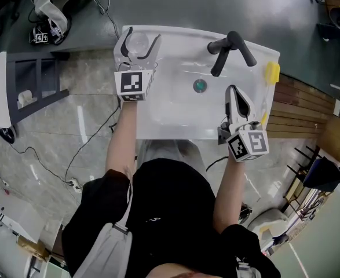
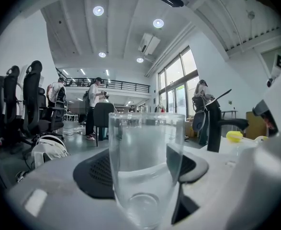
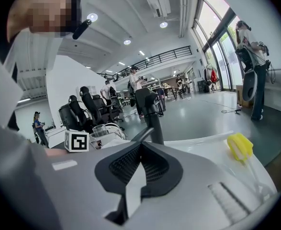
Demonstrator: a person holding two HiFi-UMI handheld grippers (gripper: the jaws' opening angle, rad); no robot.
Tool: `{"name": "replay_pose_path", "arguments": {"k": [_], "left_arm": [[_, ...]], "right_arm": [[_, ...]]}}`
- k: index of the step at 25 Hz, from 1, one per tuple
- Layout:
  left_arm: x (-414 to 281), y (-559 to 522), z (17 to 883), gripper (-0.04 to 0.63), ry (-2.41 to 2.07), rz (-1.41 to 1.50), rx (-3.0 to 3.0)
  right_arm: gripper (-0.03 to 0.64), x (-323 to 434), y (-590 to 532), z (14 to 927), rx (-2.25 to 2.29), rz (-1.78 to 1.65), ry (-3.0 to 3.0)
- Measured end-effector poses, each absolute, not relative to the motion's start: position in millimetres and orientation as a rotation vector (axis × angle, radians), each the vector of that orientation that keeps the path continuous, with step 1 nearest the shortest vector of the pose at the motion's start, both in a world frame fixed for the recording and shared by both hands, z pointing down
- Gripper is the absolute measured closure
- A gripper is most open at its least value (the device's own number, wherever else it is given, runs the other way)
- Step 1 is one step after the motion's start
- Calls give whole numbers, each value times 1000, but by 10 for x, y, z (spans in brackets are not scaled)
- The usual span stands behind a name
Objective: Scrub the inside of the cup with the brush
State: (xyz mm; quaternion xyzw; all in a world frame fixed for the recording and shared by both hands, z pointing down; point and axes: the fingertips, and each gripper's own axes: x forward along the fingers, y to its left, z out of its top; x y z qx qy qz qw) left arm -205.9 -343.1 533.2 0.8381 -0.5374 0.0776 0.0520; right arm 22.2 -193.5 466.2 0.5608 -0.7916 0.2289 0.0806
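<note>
A clear glass cup (image 1: 138, 44) stands upright between the jaws of my left gripper (image 1: 138, 46), at the back left corner of the white sink (image 1: 175, 117). In the left gripper view the cup (image 2: 145, 171) fills the middle and the dark pads (image 2: 190, 166) press its sides. A brush with a yellow head (image 1: 271, 72) and a clear handle lies on the sink's right rim. My right gripper (image 1: 232, 92) hovers over the basin's right side, shut and empty, a short way left of the brush (image 3: 239, 146).
A black faucet (image 1: 230, 51) rises at the back of the sink, with the drain (image 1: 200, 86) below it. A grey shelf unit (image 1: 30, 88) stands to the left, wooden slats (image 1: 309, 109) to the right. A bag (image 1: 57, 4) and cables lie on the floor.
</note>
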Motion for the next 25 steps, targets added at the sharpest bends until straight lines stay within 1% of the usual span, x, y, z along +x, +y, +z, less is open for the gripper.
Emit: {"name": "replay_pose_path", "arguments": {"k": [10, 14, 19, 25], "left_arm": [[-1976, -3481, 5324, 266, -1581, 258, 2603], [-1958, -3488, 5337, 285, -1573, 272, 2610], [-1960, -3496, 5347, 325, -1567, 302, 2617], [-1938, -3438, 5362, 331, -1535, 350, 2616]], "right_arm": [[618, 206, -1934, 4672, 1684, 685, -2350], [618, 218, -1912, 4687, 1693, 687, -2341], [618, 195, -1884, 4677, 1698, 687, -2335], [618, 204, -1855, 4648, 1714, 687, -2337]]}}
